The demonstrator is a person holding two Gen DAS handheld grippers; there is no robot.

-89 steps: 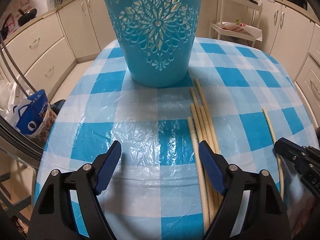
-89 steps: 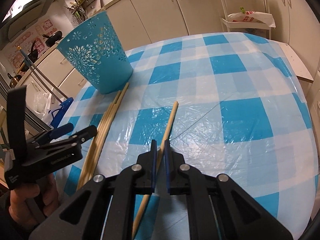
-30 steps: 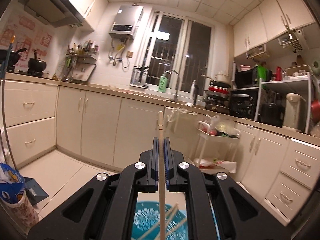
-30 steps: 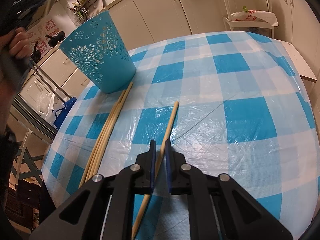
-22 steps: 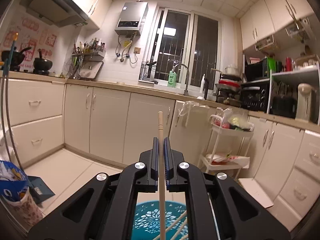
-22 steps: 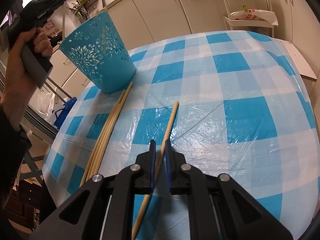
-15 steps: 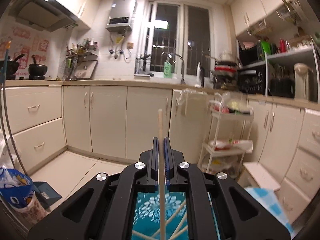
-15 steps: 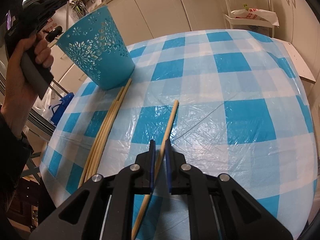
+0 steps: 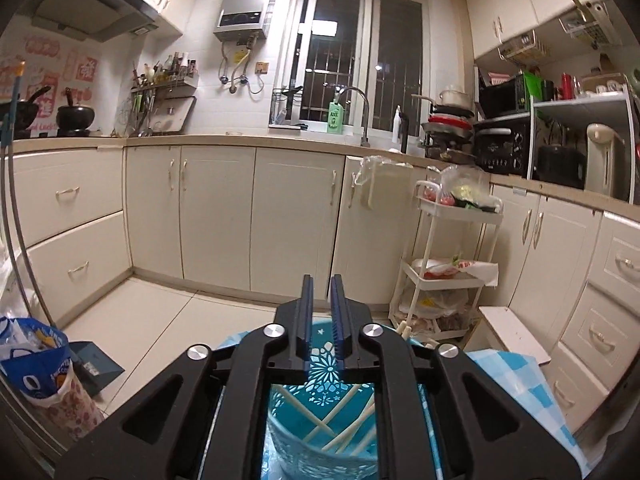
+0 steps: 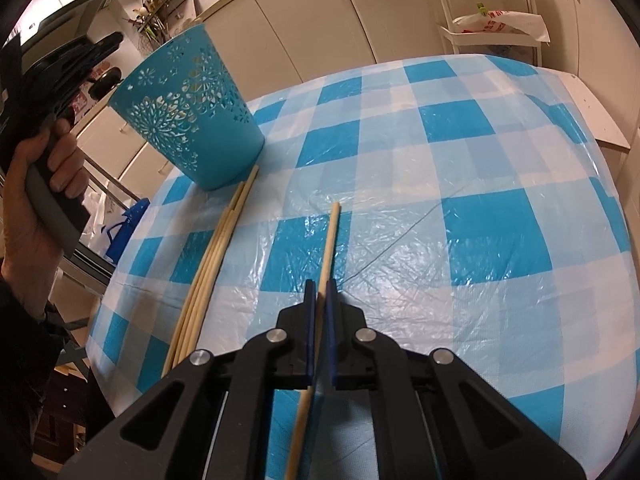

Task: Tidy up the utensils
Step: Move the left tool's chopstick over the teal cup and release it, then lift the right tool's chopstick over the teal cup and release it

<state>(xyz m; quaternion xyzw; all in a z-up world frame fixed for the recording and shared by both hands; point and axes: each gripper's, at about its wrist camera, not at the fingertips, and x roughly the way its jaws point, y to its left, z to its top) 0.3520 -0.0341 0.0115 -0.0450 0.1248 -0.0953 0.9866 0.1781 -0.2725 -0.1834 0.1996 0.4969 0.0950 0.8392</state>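
My left gripper [image 9: 322, 286] hangs above the teal perforated basket [image 9: 320, 432], its jaws slightly apart and empty; several chopsticks [image 9: 340, 412] lie inside the basket. In the right wrist view the basket [image 10: 188, 112] stands at the table's far left, with the left gripper [image 10: 106, 46] held high beside it. My right gripper [image 10: 319, 292] is shut on a single wooden chopstick [image 10: 329, 240] that lies on the checked tablecloth [image 10: 480, 220]. A bundle of several chopsticks [image 10: 216, 256] lies left of it, reaching the basket's base.
A white trolley rack [image 9: 448, 264] stands beyond the table by the cream cabinets [image 9: 216, 216]. A blue bag [image 9: 36, 372] sits on the floor at the left. The table's edge drops off at the left [image 10: 108, 292].
The chopstick that my left gripper held upright has gone from its jaws, which have parted slightly; it now lies in the basket. The right gripper has stayed on its chopstick.
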